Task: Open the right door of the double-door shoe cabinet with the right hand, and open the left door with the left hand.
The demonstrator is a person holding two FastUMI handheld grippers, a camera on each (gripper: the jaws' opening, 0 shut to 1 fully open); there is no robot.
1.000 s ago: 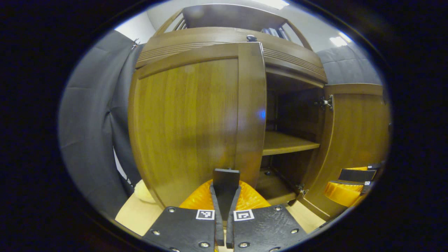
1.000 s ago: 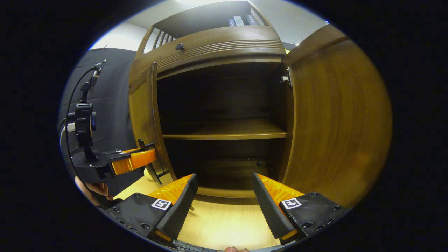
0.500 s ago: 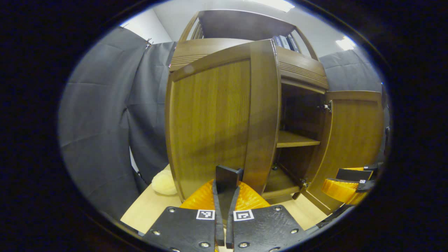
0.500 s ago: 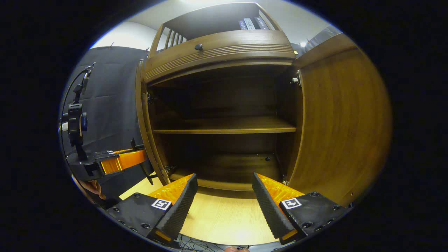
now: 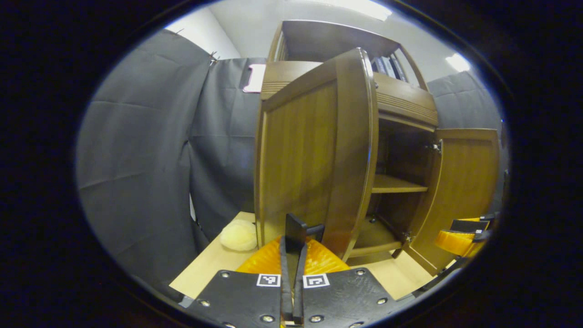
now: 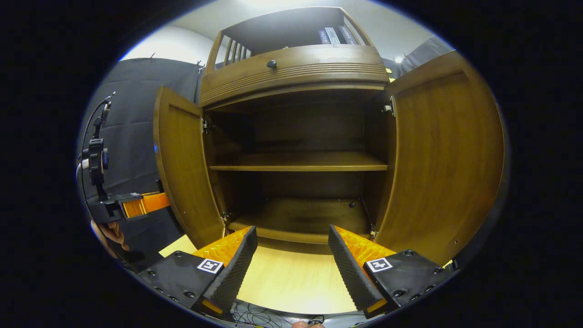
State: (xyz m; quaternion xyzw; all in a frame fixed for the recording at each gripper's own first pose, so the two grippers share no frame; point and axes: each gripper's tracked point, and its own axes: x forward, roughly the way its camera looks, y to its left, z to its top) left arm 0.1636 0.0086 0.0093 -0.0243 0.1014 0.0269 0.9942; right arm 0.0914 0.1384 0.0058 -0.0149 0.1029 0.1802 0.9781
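Your left gripper [image 5: 296,237] is clenched on the left door [image 5: 314,150] handle to swing it wide, right gripper [image 6: 291,255] released.

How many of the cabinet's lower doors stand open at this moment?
2. The left door is swung out at the cabinet's left side, with the left tool at its front edge. The right door stands wide open on the right, apart from the right tool.

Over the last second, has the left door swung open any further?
Yes. In the right gripper view the left door has swung outward, away from the cabinet's middle shelf, baring its left end and the hinges.
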